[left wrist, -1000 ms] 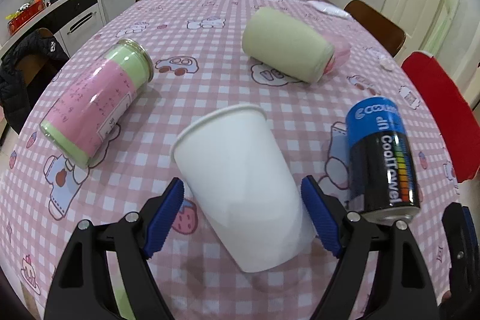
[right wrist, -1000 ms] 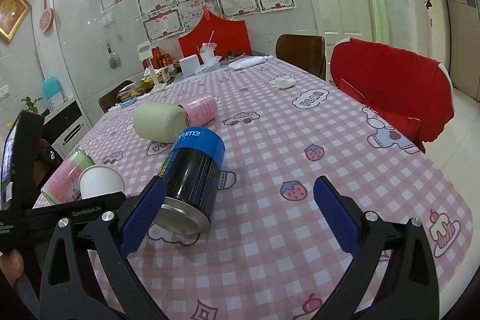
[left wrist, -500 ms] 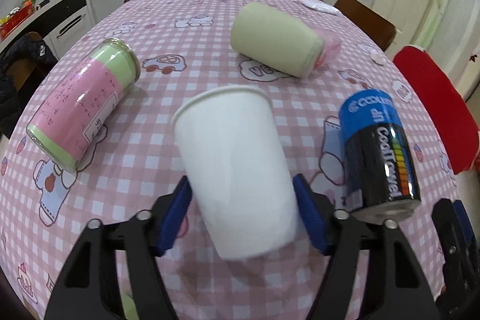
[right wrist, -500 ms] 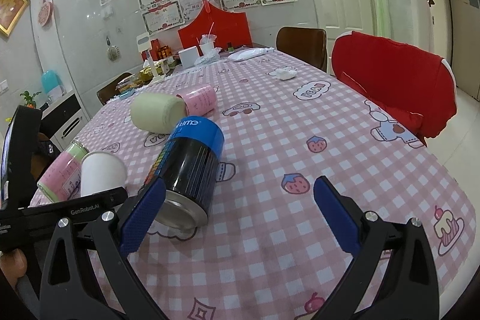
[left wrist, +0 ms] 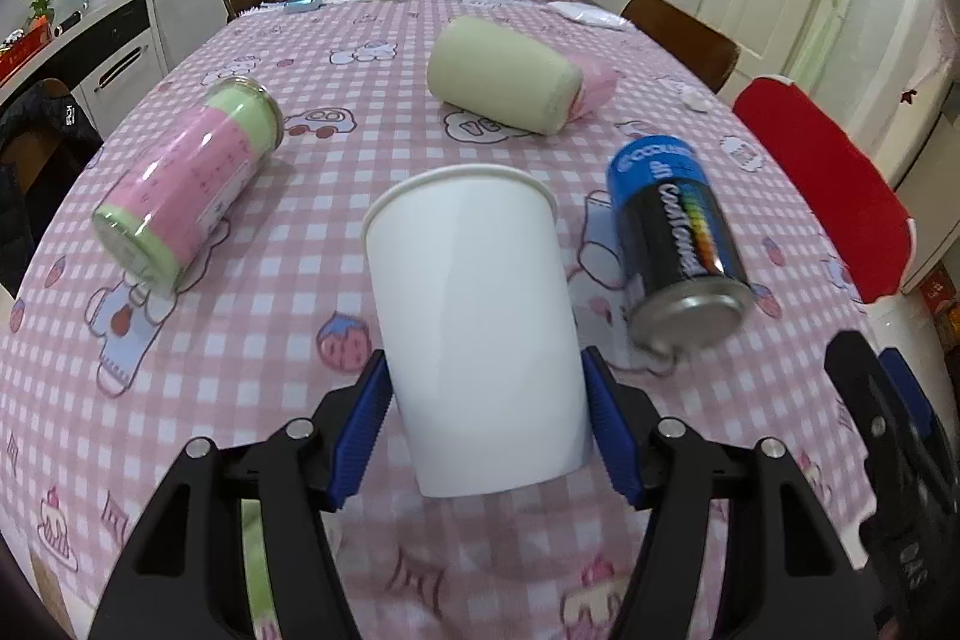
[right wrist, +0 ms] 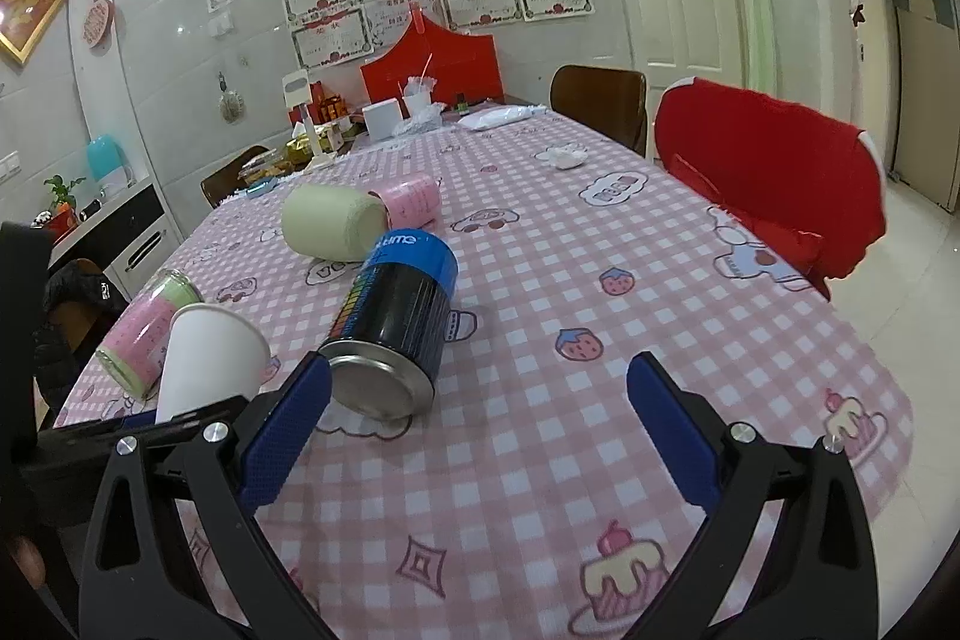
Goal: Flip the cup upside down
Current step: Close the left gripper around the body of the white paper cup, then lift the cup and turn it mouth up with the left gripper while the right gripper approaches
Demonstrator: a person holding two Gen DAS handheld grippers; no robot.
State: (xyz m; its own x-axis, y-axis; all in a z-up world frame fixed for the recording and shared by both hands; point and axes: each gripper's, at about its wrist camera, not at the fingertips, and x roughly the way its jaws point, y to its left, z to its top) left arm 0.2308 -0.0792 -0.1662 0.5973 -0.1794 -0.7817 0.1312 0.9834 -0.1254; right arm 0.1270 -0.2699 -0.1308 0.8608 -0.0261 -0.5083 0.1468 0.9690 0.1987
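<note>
A white paper cup point(left wrist: 474, 316) is held in my left gripper point(left wrist: 486, 424), whose blue pads press on both sides near the cup's base. The cup is lifted off the pink checked tablecloth point(left wrist: 336, 148) and tilted, its open rim pointing away from me. In the right wrist view the cup point(right wrist: 204, 358) shows at the left, raised above the cloth. My right gripper point(right wrist: 480, 418) is open and empty above the near part of the table, to the right of the cup.
A black and blue can point(left wrist: 678, 244) lies on its side right of the cup. A pink and green jar point(left wrist: 186, 184) lies at the left. A pale green cup point(left wrist: 504, 82) lies further back. Red-covered chairs point(right wrist: 774, 184) stand at the table's right.
My left gripper has closed on the white cup and lifted it off the cloth, turning its rim up and away. The right gripper has stayed open and nearly still.
</note>
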